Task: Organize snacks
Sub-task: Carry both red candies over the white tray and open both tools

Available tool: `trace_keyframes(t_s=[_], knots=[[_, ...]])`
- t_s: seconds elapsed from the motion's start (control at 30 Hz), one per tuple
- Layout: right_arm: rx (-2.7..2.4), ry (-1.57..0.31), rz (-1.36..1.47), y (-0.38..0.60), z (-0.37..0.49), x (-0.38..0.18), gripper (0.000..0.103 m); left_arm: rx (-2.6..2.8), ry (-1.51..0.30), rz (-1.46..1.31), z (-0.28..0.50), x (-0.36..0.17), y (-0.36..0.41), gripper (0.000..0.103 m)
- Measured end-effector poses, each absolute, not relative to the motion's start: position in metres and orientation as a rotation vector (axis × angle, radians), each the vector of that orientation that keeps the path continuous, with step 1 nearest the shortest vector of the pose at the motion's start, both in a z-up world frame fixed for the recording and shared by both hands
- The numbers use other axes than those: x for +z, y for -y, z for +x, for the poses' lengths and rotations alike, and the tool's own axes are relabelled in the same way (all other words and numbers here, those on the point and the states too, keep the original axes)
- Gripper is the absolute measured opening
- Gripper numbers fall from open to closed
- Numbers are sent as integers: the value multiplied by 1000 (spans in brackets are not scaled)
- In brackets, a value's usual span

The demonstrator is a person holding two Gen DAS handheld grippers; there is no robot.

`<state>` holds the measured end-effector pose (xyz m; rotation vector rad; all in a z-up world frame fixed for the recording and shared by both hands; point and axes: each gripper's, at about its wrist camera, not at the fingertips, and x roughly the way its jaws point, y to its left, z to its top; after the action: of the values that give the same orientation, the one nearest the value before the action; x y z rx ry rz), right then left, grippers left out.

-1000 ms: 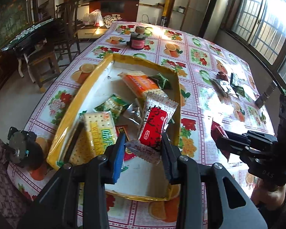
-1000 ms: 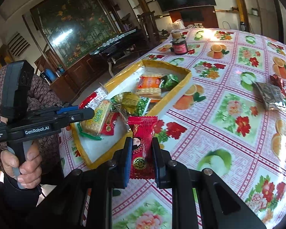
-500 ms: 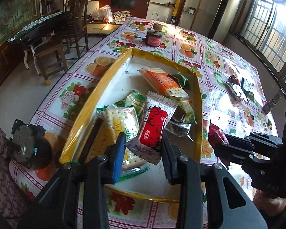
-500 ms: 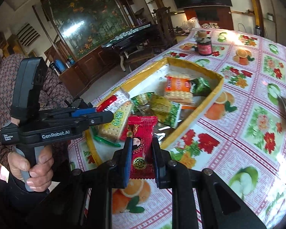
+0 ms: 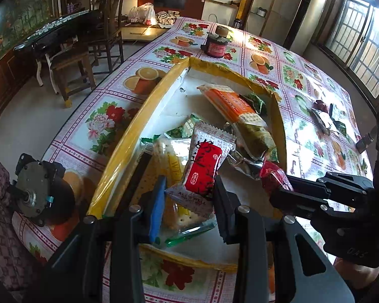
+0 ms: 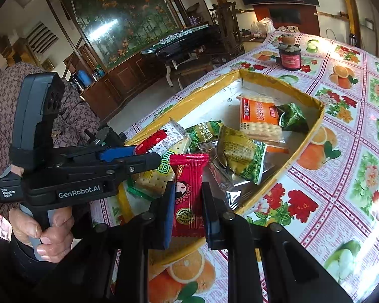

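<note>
Crinkly film: every snack here is a light, thin plastic packet, so you lift them with almost no effort, but the film is slick and gives under the pads
White and red packet (image 5: 204, 166): your left gripper (image 5: 189, 202) is clamped on its near end, holding it over the near part of the yellow-rimmed tray (image 5: 128, 136); the free end sticks up and will flop if you tilt it
Writing on it: dark brush-style characters on a red panel and a line of small capitals along the bottom seam, too blurred for you to read with confidence
Red packet (image 6: 188, 192): your right gripper (image 6: 188, 209) is closed tight on its lower half, over the tray's near right rim; it is flat and soft, so grip the body, not the crimped seam
Print on it: a small cartoon face above a round yellow seal, no legible words
Cracker packs: the orange one (image 6: 260, 118) at the far end and the pale one (image 5: 171, 161) under your left packet look brittle inside, so you should pinch across the flat faces gently
Green packets: one (image 6: 204, 131) reads roughly "Peas Garlic", partly hidden
Loose snacks: foil and dark packets (image 5: 326, 116) lie on the tablecloth well to the right of the tray
Tool label: "GenRobot.AI" on the left handle
Jar (image 5: 217, 44): red label, text unreadable, far of the tray
</note>
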<state>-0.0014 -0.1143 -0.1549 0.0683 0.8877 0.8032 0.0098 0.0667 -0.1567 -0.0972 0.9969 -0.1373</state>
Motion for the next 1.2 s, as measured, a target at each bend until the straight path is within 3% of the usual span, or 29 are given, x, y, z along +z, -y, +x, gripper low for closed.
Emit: trace_keyframes(t_s=[0.93,1.07,1.2], knots=[[789,-938,34,94,19,-177,18,-118,-1028,-98,22,-171,-73,39],[793,-942,25,91,20,-177,22,-115,-1033,-88,26,-172,-72,39],[791,-943,20,91,17,-177,25,-98,-1036,-70,24,-171,-71,51]])
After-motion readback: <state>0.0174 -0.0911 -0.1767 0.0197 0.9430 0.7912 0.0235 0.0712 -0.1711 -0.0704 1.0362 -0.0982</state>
